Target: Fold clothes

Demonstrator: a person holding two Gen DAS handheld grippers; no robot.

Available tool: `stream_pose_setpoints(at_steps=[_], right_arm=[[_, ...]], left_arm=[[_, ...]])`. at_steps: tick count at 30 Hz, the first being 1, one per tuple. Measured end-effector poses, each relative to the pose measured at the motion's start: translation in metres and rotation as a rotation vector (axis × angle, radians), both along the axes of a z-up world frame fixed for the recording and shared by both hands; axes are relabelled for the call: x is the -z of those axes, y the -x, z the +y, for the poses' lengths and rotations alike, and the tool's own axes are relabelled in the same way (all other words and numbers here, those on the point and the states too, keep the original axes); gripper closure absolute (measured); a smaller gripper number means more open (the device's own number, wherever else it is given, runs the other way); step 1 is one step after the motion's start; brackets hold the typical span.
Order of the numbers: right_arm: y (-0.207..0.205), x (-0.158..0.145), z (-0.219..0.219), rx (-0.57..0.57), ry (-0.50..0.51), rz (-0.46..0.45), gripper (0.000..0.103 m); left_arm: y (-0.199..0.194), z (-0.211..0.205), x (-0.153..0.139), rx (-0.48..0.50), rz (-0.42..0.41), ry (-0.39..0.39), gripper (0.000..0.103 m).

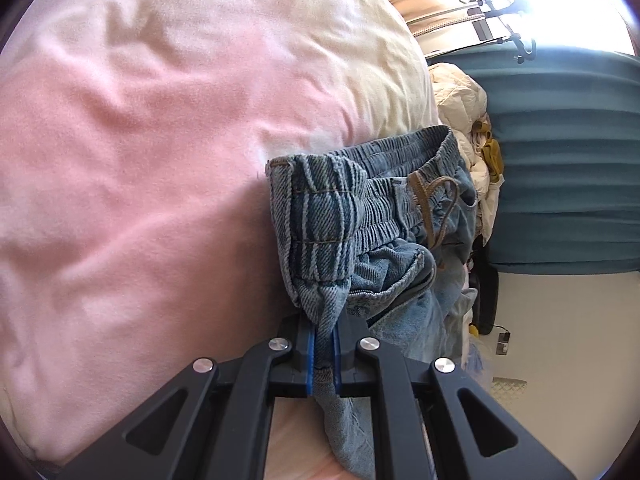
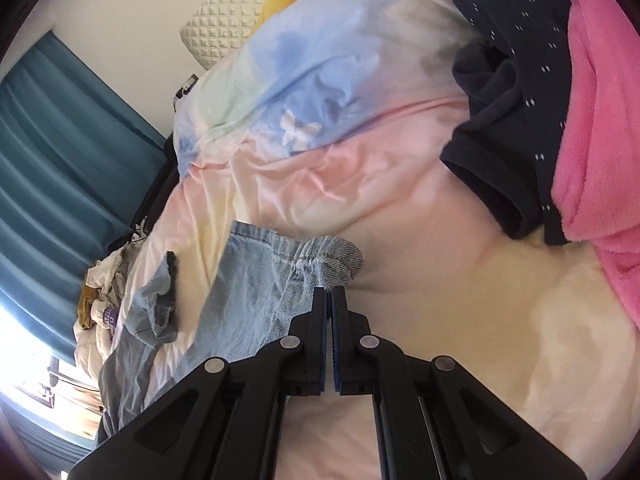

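Observation:
Light blue jeans (image 1: 320, 208) lie on the pastel bed cover (image 1: 140, 160). In the left wrist view the elastic waistband with its brown drawstring bunches up just ahead of my left gripper (image 1: 324, 320), which is shut on a fold of the waistband; denim runs down between the blue pads. In the right wrist view a jeans leg (image 2: 248, 292) stretches away to the left over the cover. My right gripper (image 2: 330, 292) is shut on the leg's hem end (image 2: 336, 260), which sticks up past the fingertips.
A dark navy dotted garment (image 2: 512, 100) and a bright pink fleece (image 2: 600, 140) lie at the bed's far right. A pile of cream and yellow clothes (image 1: 472, 120) sits by the teal curtain (image 1: 568, 160). A quilted pillow (image 2: 224, 28) lies at the far end.

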State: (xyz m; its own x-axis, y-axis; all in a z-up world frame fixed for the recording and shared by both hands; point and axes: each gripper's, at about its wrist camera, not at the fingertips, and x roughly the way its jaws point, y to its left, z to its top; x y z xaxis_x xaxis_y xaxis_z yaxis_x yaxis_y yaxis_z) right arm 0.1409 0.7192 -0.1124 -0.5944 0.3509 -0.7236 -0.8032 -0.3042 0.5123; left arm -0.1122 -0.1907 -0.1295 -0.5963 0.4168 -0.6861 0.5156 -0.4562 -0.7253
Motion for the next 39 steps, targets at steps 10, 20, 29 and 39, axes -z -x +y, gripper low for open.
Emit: stream_pose_setpoints(at_steps=[10,20,29,39], right_arm=[[-0.009,0.039,-0.003,-0.025,0.044,-0.067,0.099],[-0.018,-0.012,-0.012,-0.099,-0.084,-0.068,0.064],[0.068,-0.035,-0.066,-0.368,-0.165,0.031,0.063],[0.221,-0.018,-0.1,-0.589,-0.15,0.084,0.063]], left_arm=[[-0.002,0.01,-0.017,0.104,0.023,0.149,0.087],[-0.041,0.039,-0.076,0.188,0.181,0.467,0.053],[-0.04,0.103,-0.126,0.313,0.38,0.557,0.05],[0.013,0.226,-0.103,0.551,0.421,0.643,0.05]])
